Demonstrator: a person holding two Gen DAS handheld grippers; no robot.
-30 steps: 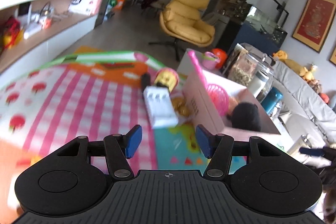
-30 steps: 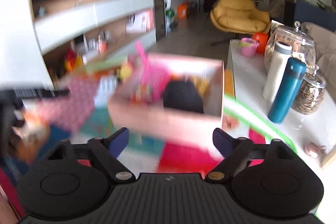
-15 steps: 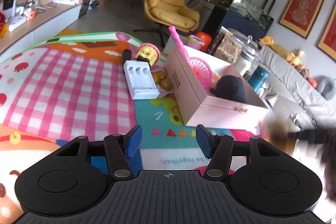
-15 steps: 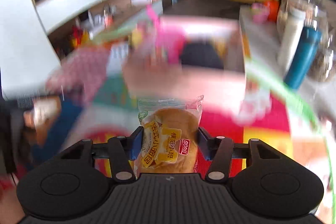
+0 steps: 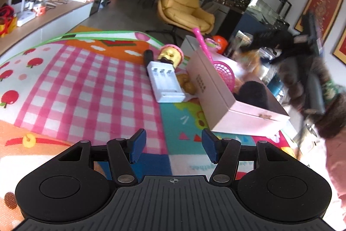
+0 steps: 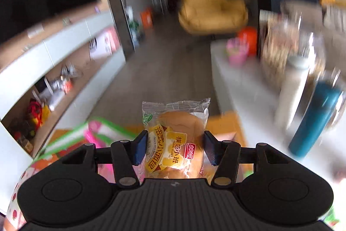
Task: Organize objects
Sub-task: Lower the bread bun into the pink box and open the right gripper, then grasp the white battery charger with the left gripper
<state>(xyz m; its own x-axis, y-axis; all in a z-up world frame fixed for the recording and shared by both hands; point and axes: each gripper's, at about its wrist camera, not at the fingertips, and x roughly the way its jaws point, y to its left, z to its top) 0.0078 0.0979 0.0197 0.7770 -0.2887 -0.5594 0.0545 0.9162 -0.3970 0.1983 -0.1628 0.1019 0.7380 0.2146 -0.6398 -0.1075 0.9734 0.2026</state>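
Your right gripper (image 6: pixel 174 147) has its jaws clamped on the bread packet (image 6: pixel 175 140), which stands upright between them, its long axis running straight ahead toward 12 o'clock with the crimped top edge farthest from you. In the left wrist view that same gripper (image 5: pixel 255 47) hangs blurred above the far end of the pink box (image 5: pixel 218 96), at about 2 o'clock from your left gripper (image 5: pixel 173 145). So the box lies below and slightly behind the packet, and the right hand is much the nearer one; the likely move is to lower the packet into the box, beside the black ball (image 5: pixel 253 94) and the pink net scoop (image 5: pixel 222 73).

Your left jaws stand apart and hold nothing. The white charger (image 5: pixel 165 84) lies on the play mat (image 5: pixel 86 83) at 12 o'clock, its long axis pointing almost straight away from you.
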